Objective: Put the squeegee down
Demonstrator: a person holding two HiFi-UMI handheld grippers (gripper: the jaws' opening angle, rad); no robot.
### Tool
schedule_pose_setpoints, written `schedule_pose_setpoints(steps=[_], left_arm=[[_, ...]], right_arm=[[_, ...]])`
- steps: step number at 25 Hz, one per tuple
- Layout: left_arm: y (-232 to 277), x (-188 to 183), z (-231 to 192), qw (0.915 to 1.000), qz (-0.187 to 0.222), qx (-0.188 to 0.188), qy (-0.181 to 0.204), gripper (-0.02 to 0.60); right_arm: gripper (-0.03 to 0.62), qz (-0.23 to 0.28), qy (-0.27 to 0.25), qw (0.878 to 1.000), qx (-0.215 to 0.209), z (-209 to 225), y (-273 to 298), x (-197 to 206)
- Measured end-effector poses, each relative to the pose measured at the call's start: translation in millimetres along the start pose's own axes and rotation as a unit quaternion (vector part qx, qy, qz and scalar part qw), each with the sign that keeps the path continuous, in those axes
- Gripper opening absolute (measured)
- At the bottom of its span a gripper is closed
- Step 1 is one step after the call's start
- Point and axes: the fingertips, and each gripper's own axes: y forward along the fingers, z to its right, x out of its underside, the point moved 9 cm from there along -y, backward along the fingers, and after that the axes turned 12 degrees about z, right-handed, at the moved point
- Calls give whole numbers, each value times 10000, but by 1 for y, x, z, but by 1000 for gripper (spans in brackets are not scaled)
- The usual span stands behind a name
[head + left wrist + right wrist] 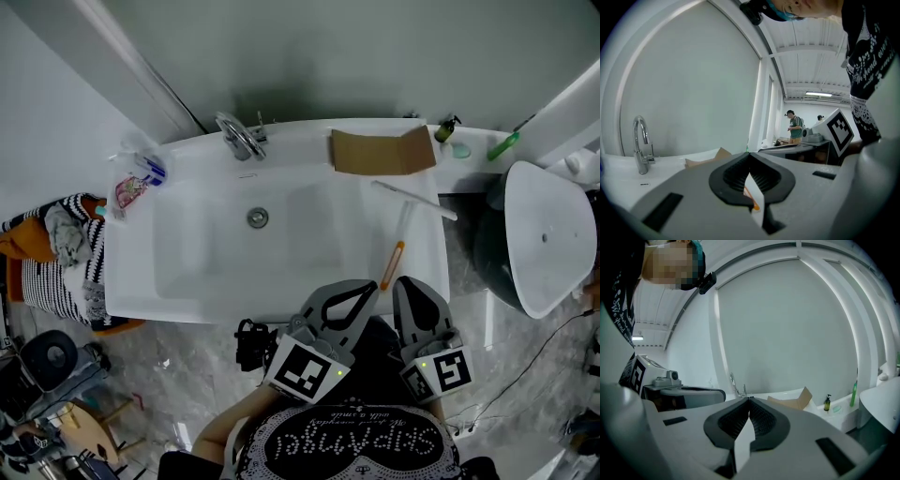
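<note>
The squeegee (404,220) lies on the right rim of the white sink (187,272). Its white blade is at the far end and its orange-tipped handle (392,265) points toward me. Neither gripper touches it. My left gripper (361,284) hovers at the sink's near edge, just left of the handle end, shut and empty. My right gripper (410,281) is beside it on the right, also shut with nothing held. In the left gripper view the jaws (750,154) meet at their tips, and a bit of orange handle (751,199) shows below through the gap. The right gripper's (749,399) jaws meet too.
A faucet (240,138) and a piece of cardboard (380,152) sit on the sink's back rim. A small soap bottle (446,128) and a green bottle (502,145) stand at the back right. A white lidded bin (544,239) stands right of the sink, and striped laundry (56,253) lies to its left.
</note>
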Motion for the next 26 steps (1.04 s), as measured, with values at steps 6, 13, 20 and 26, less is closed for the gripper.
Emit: schedule_pose_setpoints(steps=[6, 13, 20, 26], left_arm=[[-2, 0, -3, 10000, 3, 10, -34, 5], [-6, 2, -5, 10000, -4, 10, -50, 5], [-10, 2, -7, 10000, 25, 42, -43, 5], [-15, 1, -10, 10000, 44, 2, -37, 5]], right_arm=[[20, -40, 14, 10000, -11, -3, 3, 1], [20, -66, 68, 10000, 7, -6, 6, 4], [20, -72, 58, 10000, -4, -10, 8, 4], [20, -80, 27, 10000, 1, -15, 9, 5]])
